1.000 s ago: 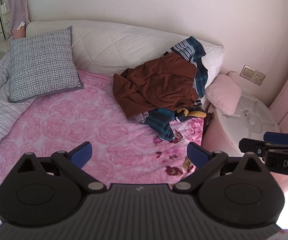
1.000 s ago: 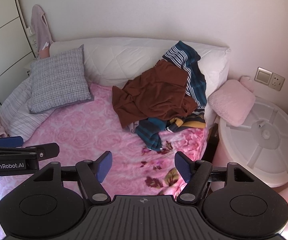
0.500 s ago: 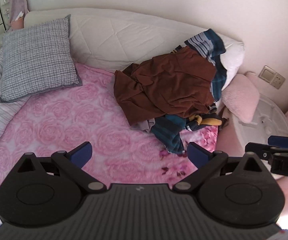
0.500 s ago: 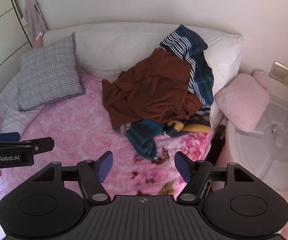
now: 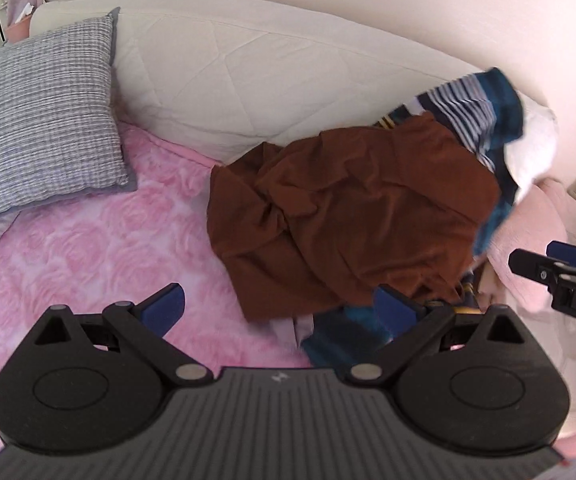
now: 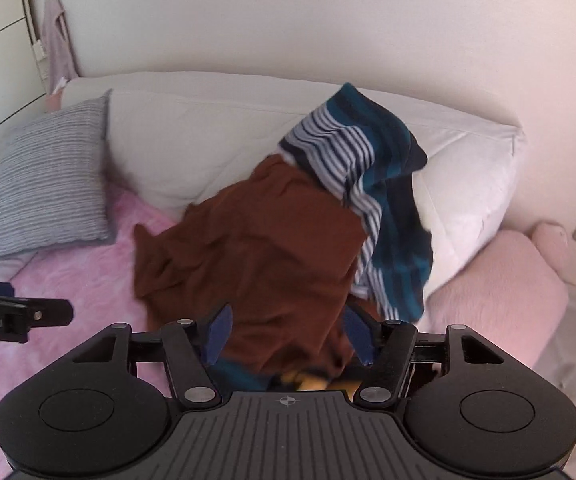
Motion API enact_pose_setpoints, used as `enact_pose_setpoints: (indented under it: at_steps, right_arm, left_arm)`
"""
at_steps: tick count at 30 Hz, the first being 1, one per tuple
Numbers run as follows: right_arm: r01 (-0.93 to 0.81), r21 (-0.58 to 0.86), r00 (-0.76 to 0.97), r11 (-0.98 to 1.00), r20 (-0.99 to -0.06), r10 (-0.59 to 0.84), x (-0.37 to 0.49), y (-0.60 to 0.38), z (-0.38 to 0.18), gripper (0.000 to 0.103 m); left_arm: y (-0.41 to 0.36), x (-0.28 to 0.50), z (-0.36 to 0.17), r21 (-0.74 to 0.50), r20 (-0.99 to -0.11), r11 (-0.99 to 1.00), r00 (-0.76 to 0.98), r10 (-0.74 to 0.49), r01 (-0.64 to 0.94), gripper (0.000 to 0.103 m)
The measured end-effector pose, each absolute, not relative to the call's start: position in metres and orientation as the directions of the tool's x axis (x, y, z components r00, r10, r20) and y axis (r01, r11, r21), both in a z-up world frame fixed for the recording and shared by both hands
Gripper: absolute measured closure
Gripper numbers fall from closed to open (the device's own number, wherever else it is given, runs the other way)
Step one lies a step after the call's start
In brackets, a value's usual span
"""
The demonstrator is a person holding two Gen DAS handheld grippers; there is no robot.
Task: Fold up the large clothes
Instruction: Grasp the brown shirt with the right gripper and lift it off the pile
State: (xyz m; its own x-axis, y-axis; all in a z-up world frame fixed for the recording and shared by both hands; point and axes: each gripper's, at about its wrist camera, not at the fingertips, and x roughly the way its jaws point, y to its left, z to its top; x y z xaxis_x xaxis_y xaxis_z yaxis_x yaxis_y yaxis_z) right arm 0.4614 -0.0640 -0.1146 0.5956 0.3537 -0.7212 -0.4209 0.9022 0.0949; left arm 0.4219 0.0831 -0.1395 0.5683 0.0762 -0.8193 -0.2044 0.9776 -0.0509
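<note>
On a bed covered by a pink rose-patterned blanket (image 5: 88, 248), a crumpled brown garment (image 5: 347, 216) lies heaped against the white headboard cushion (image 5: 248, 80), with a teal striped garment (image 6: 371, 184) draped over its upper edge. The left gripper (image 5: 280, 304) hovers at the pile's near edge, its blue-padded fingers (image 5: 164, 304) spread wide and holding nothing. The right gripper (image 6: 288, 332) frames the brown cloth between parted fingers (image 6: 218, 330); whether they touch the fabric cannot be told. A grey checked pillow (image 5: 40, 120) sits to the left.
</note>
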Motion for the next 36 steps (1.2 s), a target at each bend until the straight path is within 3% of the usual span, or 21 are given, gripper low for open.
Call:
enact_pose_setpoints:
  at_steps: [7,10,11,12,15,22,27,36]
  right_arm:
    - [-0.37,0.073,0.608,0.926,-0.734,0.301,0.535,-0.062,-0.151,0.047]
    - [-0.364,0.065,0.611,0.929,-0.736,0.291,0.555,-0.057,-0.164,0.058]
    - [-0.371,0.064,0.61,0.927,-0.736,0.294,0.56,-0.055,-0.168,0.076]
    - [-0.391,0.063,0.598,0.918,-0.741,0.305,0.562,-0.051,-0.169,0.101]
    - [-0.451,0.021,0.612,0.892,-0.72,0.327,0.555,-0.041,-0.159,0.102]
    - [-0.672,0.138,0.543,0.728,-0.576,0.611,0.503,-0.012,-0.061,0.103]
    - [-0.784,0.169,0.458,0.598,-0.493,0.74,0.451,0.027,0.0,0.103]
    - [-0.922,0.217,0.284,0.321,-0.187,0.941,0.316,0.08,0.131,0.103]
  left_arm:
    - [0.093,0.481,-0.165,-0.027,-0.837,0.975,0.538,0.099,-0.221,0.004]
    - [0.101,0.493,-0.174,-0.024,-0.843,0.972,0.527,0.106,-0.234,0.004]
    - [0.104,0.494,-0.176,-0.026,-0.845,0.97,0.523,0.107,-0.24,0.004]
    - [0.107,0.494,-0.178,-0.027,-0.847,0.969,0.52,0.109,-0.247,0.004]
    - [0.116,0.486,-0.178,-0.029,-0.852,0.964,0.511,0.115,-0.266,0.004]
    - [0.153,0.42,-0.156,-0.042,-0.834,0.929,0.525,0.171,-0.368,0.005]
    - [0.182,0.339,-0.126,-0.054,-0.794,0.875,0.552,0.255,-0.482,0.006]
    - [0.227,0.154,-0.065,-0.085,-0.702,0.726,0.558,0.442,-0.682,0.006]
